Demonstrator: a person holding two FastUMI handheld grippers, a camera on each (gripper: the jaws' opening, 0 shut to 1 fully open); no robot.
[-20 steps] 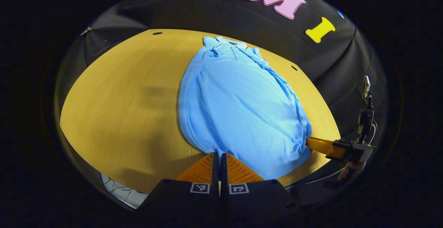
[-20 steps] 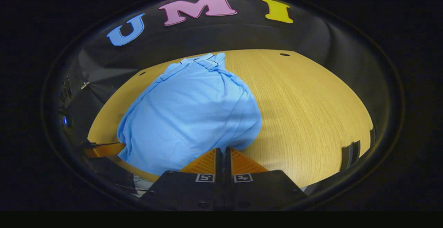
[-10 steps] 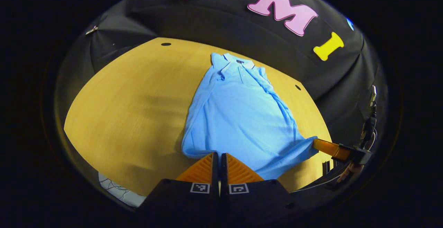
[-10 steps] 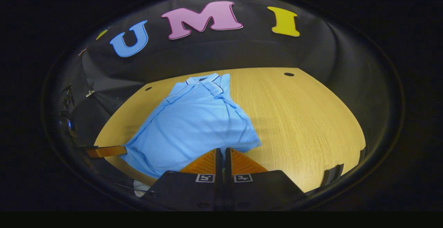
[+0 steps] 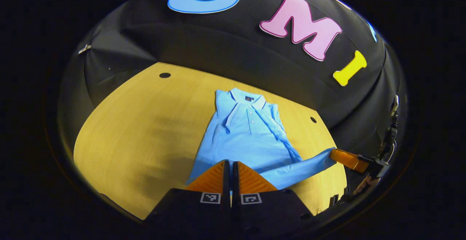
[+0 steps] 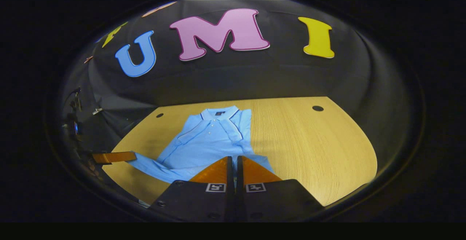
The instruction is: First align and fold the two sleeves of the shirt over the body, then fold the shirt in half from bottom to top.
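Both grippers, left and right, pinch the shirt hem corners, lifted off the table, apparently for the bottom-to-top fold.

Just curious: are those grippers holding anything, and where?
Yes, both hold the blue shirt by its bottom hem: left gripper and right gripper, one near each corner.

A wooden table with light grain has small dark round holes near its far edge, at about eleven and one o'clock. Black cloth hangs behind it.
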